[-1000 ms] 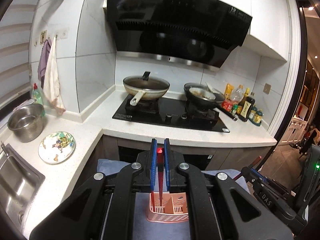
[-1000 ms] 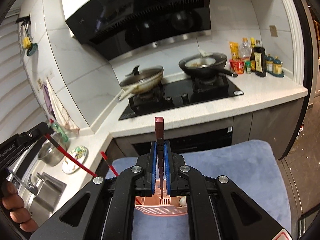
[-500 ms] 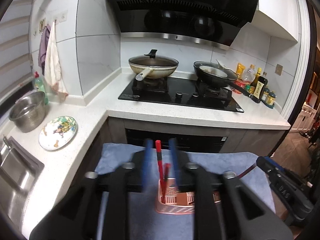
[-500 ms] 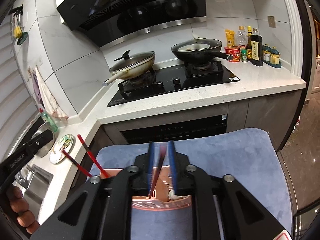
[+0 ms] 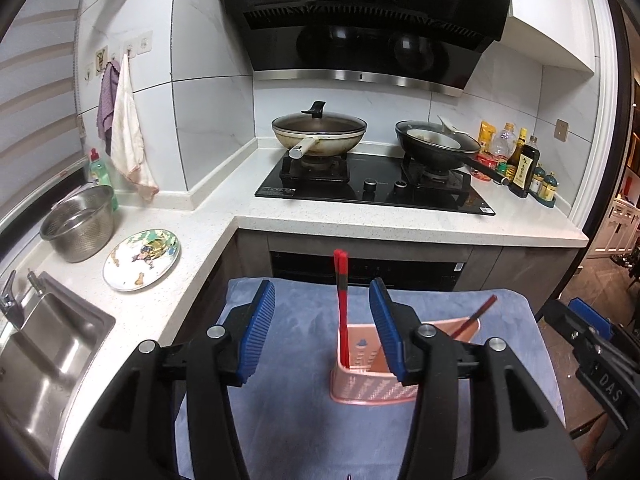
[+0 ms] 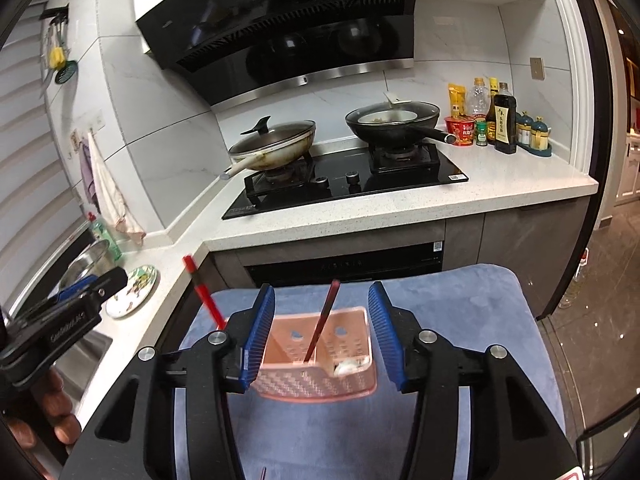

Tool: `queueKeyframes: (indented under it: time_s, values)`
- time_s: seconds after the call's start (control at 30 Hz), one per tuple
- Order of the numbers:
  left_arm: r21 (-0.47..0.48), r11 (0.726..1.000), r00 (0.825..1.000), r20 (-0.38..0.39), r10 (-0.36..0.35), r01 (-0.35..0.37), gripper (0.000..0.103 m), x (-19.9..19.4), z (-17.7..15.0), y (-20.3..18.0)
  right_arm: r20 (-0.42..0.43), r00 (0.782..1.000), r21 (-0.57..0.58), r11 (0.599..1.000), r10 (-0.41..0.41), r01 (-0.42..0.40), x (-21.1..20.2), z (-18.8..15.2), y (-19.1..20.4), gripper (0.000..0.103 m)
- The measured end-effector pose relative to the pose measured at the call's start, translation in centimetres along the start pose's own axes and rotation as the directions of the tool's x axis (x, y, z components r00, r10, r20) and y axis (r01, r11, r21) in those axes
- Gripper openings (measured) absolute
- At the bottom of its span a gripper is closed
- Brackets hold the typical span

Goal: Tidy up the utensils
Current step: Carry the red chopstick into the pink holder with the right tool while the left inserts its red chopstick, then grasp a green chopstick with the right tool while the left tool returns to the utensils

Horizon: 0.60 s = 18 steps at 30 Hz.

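Observation:
A pink slotted utensil holder (image 5: 368, 384) stands on a blue mat (image 5: 288, 400). Red chopsticks (image 5: 341, 292) stand upright in its left compartment, and a dark red chopstick (image 5: 478, 312) leans out to the right. My left gripper (image 5: 322, 330) is open above the holder, empty. In the right wrist view the holder (image 6: 320, 368) sits between my right gripper's (image 6: 322, 334) open jaws. The dark red chopstick (image 6: 322, 324) leans in its middle compartment. The red chopsticks (image 6: 204, 296) poke up at the left. A white utensil (image 6: 348, 367) lies in the right compartment.
A white counter (image 5: 400, 224) holds a black hob (image 5: 376, 190) with a lidded pan (image 5: 320, 132) and a black wok (image 5: 436, 144). Sauce bottles (image 5: 524, 168) stand at the right. A patterned plate (image 5: 140, 260), a steel colander (image 5: 78, 222) and a sink (image 5: 36, 356) are at the left.
Both grippers have opened and let go of their chopsticks, which now stand in the holder. Both grippers have drawn back and up from it.

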<state>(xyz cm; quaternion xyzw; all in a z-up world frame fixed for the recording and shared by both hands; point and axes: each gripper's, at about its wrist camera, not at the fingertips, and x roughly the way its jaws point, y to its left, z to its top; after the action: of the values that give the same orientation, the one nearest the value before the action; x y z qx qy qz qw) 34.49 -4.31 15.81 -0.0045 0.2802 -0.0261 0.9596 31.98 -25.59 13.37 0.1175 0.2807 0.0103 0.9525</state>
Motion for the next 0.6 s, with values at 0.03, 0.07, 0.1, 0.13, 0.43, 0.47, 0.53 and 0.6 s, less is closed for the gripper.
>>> queueKeyframes:
  time_s: [0.03, 0.07, 0.1, 0.13, 0.43, 0.47, 0.53, 0.6]
  values:
    - [0.001, 1.0, 1.0, 0.001, 0.002, -0.002, 0.047, -0.4, -0.2, 0.1, -0.001, 1.0, -0.006, 1.0, 0.002, -0.002, -0.6, -0.4, 0.2, 0.048]
    - [0.001, 1.0, 1.0, 0.0, 0.003, -0.003, 0.047, -0.8, -0.4, 0.2, -0.003, 1.0, -0.012, 1.0, 0.001, -0.001, -1.1, -0.8, 0.3, 0.048]
    - [0.0, 1.0, 1.0, -0.003, -0.001, 0.001, 0.047, -1.3, -0.8, 0.3, -0.005, 1.0, -0.02, 1.0, 0.0, -0.001, -1.5, -1.2, 0.5, 0.048]
    - [0.001, 1.0, 1.0, -0.004, -0.001, 0.001, 0.047, -1.7, -1.0, 0.4, -0.006, 1.0, -0.03, 1.0, -0.002, 0.002, -2.1, -1.7, 0.8, 0.048]
    - [0.006, 1.0, 1.0, -0.011, 0.006, -0.005, 0.047, -5.5, -4.5, 1.4, -0.015, 1.0, -0.1, 0.995, -0.017, 0.015, -6.6, -6.4, 2.1, 0.048]
    - [0.002, 1.0, 1.0, -0.015, 0.003, -0.003, 0.047, -5.9, -5.1, 1.5, -0.02, 1.0, -0.103, 0.995, -0.018, 0.016, -7.0, -7.0, 2.2, 0.048]
    - [-0.001, 1.0, 1.0, -0.025, 0.003, -0.003, 0.047, -6.4, -6.0, 1.7, -0.03, 0.999, -0.107, 0.994, -0.021, 0.017, -7.6, -8.1, 2.2, 0.048]
    - [0.002, 1.0, 0.999, -0.038, 0.001, -0.001, 0.047, -6.9, -7.3, 1.9, -0.046, 0.999, -0.107, 0.994, -0.021, 0.016, -8.3, -9.5, 2.1, 0.049]
